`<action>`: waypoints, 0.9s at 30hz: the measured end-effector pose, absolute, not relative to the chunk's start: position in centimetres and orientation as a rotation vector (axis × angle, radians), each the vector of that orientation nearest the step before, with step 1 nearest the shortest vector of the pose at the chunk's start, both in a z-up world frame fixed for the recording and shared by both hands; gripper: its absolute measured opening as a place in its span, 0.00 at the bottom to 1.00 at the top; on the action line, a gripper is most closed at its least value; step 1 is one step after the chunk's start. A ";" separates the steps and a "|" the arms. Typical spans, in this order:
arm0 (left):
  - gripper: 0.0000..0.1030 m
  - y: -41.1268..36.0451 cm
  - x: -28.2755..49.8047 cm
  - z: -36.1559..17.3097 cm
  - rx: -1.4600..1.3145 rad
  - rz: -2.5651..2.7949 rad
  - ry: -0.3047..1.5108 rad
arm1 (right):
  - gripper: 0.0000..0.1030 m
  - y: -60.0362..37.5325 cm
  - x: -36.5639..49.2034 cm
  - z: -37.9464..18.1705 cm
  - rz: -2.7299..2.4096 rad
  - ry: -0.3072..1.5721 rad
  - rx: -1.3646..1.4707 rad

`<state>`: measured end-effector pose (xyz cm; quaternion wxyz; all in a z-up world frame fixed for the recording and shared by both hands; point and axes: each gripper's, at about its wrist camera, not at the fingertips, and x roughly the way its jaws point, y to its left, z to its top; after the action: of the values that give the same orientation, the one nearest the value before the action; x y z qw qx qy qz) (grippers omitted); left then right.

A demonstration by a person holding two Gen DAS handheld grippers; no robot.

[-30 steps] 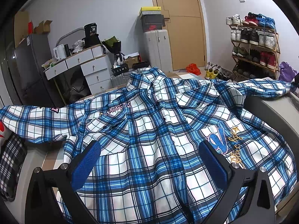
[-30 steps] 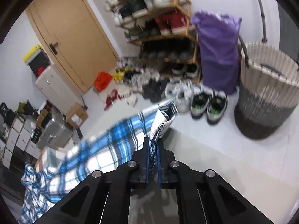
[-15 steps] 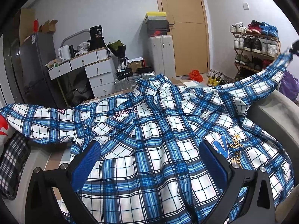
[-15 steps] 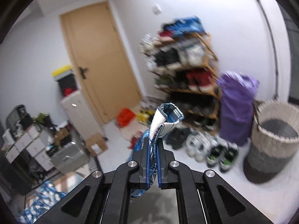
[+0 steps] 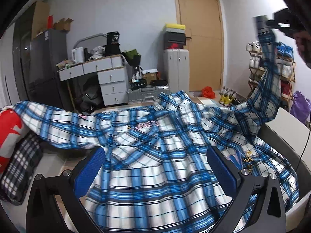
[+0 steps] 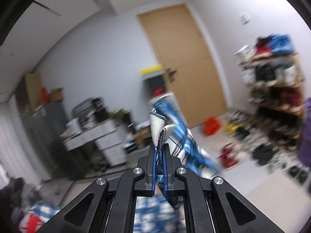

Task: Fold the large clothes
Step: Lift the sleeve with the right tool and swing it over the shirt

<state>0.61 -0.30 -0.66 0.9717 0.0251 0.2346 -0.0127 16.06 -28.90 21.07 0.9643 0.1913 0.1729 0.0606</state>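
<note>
Shirt [image 5: 155, 155] spread flat, right gripper [image 6: 159, 155] pinching raised sleeve cuff [image 6: 160, 130]

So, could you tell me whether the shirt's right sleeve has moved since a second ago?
Yes: the sleeve has risen, from below the shoe rack to above it.

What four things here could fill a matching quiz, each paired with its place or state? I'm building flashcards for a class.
Things:
1. plaid shirt sleeve
2. left gripper
3. white kettle
4. yellow box

Places or states:
A. on the grey cabinet beside the door
B. open, above the spread shirt
C. on the white drawer desk
D. lifted high, pinched in the right gripper

Pairs: 1-D, 2-B, 3-C, 4-A
</note>
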 end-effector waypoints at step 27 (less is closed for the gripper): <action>0.99 7.9 -2.5 0.3 -0.328 -0.096 0.430 | 0.07 14.8 23.4 -12.4 0.599 1.081 0.325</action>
<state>-2.48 7.85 0.32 0.9625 -0.1622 0.2125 -0.0474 23.35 14.79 -12.41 0.8026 0.1517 0.5047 0.2796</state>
